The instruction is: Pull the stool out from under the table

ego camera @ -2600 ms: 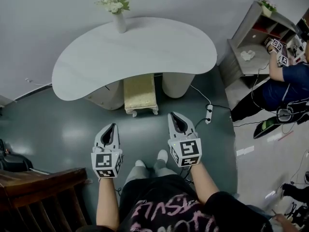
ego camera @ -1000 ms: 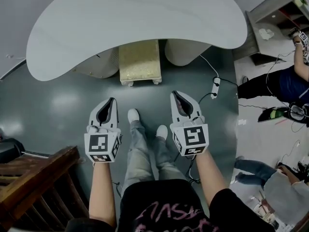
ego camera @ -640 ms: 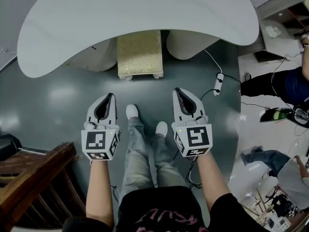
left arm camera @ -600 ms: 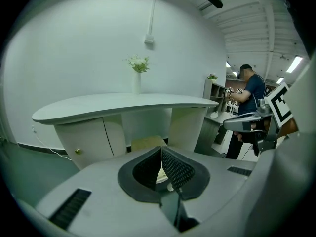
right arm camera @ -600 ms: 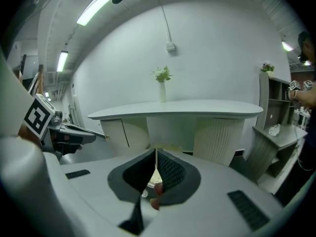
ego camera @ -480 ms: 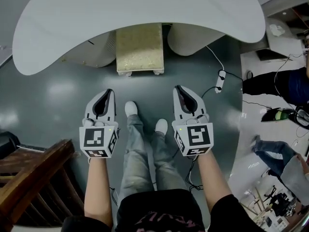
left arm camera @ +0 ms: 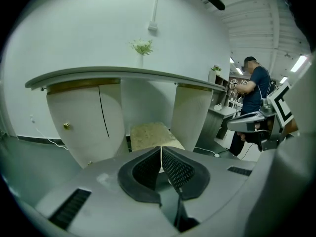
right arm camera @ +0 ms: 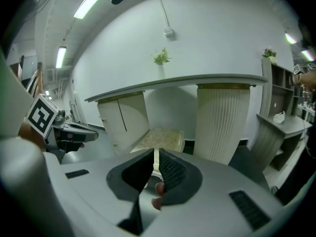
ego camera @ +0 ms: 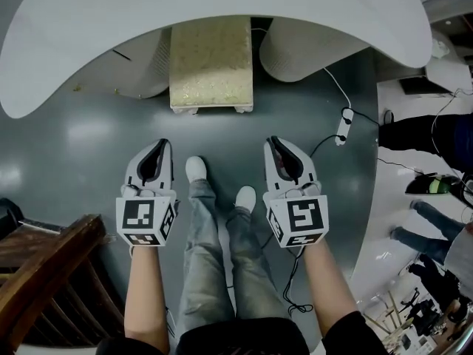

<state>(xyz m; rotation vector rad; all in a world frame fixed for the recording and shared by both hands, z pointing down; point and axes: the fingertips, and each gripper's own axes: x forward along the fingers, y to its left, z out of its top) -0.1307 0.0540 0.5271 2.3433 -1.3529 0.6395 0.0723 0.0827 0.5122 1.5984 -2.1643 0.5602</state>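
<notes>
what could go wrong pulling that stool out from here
The stool sits between two white pedestals; a crooked pull could scrape one.
A power strip and cable lie on the floor to its right; stepping back could snag them.
The left gripper is shut and must open to grip.

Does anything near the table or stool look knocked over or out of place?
Nothing stands out. The stool stands upright, partly tucked under the table between its two bases. A power strip lies on the floor beside them.
</notes>
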